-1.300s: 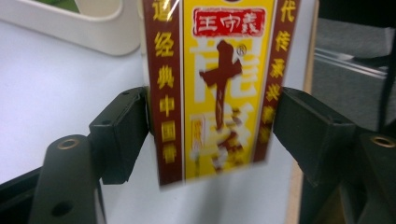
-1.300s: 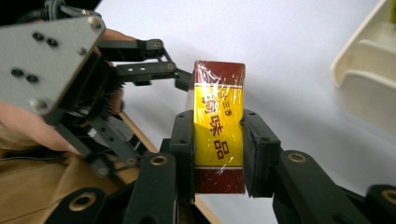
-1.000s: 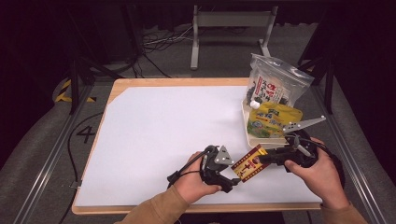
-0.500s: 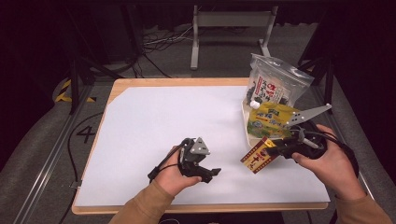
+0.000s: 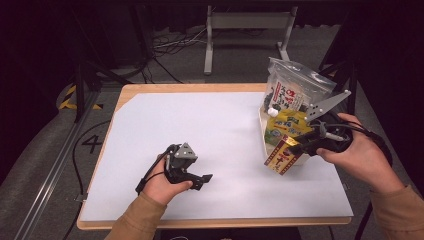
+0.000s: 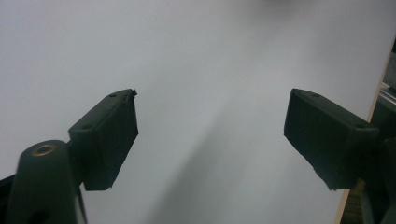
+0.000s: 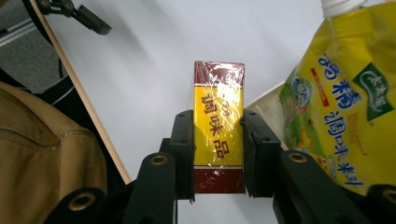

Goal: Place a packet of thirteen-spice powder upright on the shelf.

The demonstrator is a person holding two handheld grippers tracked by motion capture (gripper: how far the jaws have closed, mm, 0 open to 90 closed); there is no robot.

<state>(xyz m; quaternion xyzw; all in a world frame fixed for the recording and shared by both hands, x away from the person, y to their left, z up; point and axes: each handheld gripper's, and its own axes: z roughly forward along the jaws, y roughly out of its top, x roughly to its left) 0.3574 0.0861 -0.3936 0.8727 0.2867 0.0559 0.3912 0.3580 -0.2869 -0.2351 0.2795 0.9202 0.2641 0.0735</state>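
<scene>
A yellow and dark-red box (image 5: 282, 156) (image 7: 218, 93) wrapped in clear film hangs tilted above the table beside the white tray (image 5: 262, 131). My right gripper (image 5: 296, 148) (image 7: 212, 119) is shut on it, one jaw on each long side. My left gripper (image 5: 201, 180) (image 6: 212, 100) is low over the bare white table at the front left, well apart from the box. Its jaws have just been opening and stand open with nothing between them.
The white tray at the right edge holds a yellow spouted pouch (image 5: 286, 123) (image 7: 345, 107) and a clear bag of snacks (image 5: 290, 90) standing behind it. A white sheet (image 5: 200, 120) covers the wooden table. Cables and a metal stand lie on the floor beyond.
My left gripper has drawn away to the left from the box. My right gripper has lifted the box up and right, toward the tray.
</scene>
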